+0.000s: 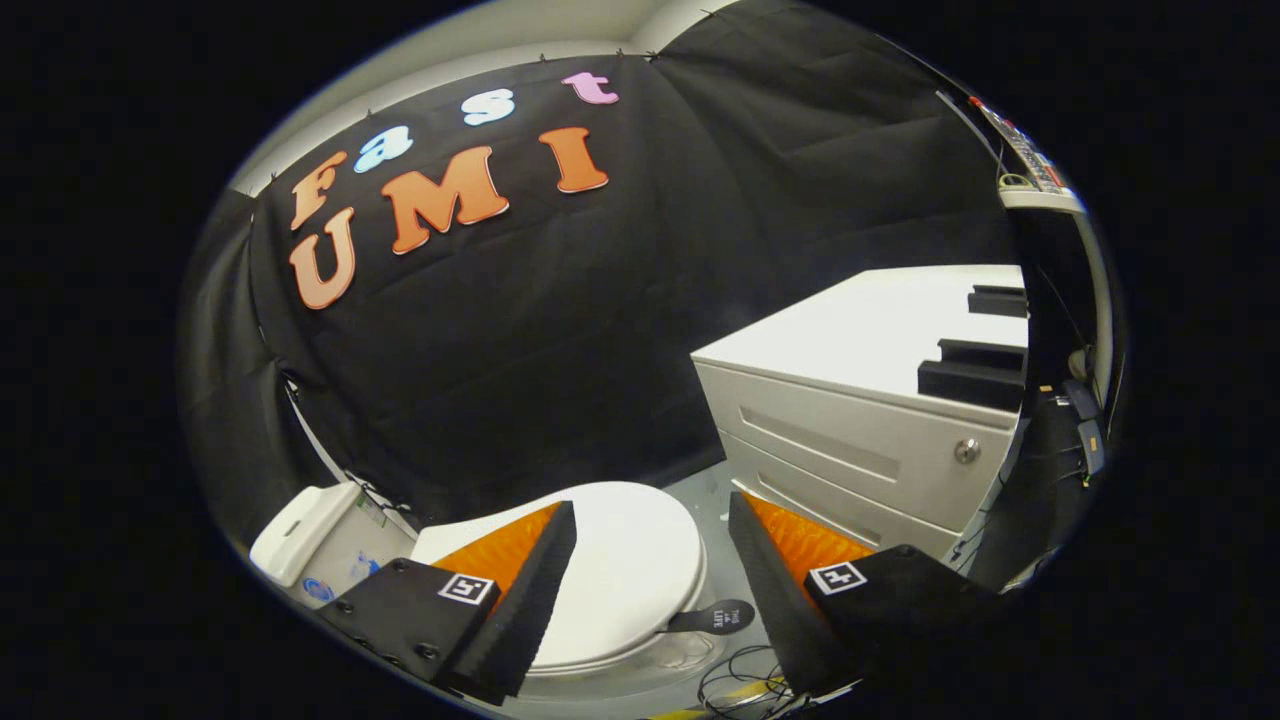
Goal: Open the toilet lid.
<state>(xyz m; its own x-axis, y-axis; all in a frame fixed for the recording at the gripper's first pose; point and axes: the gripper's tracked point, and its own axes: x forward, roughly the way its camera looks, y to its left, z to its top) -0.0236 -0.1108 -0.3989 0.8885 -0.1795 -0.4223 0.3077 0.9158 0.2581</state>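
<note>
A white toilet stands low beneath me, its lid (630,570) down flat over the bowl. A small dark tab (715,618) sticks out from the lid's front rim, toward the right finger. The white tank (305,535) sits behind the bowl, beyond the left finger. My gripper (650,530) hovers above the lid, open, with nothing between its fingers. The left finger (530,590) overlaps the lid's left side in view; the right finger (765,585) is off the lid, over the floor.
A white drawer cabinet (860,440) with a round lock stands right of the toilet, black blocks (975,375) on its top. Loose cables (740,685) lie on the grey floor by the toilet's front. Black cloth walls close the booth behind.
</note>
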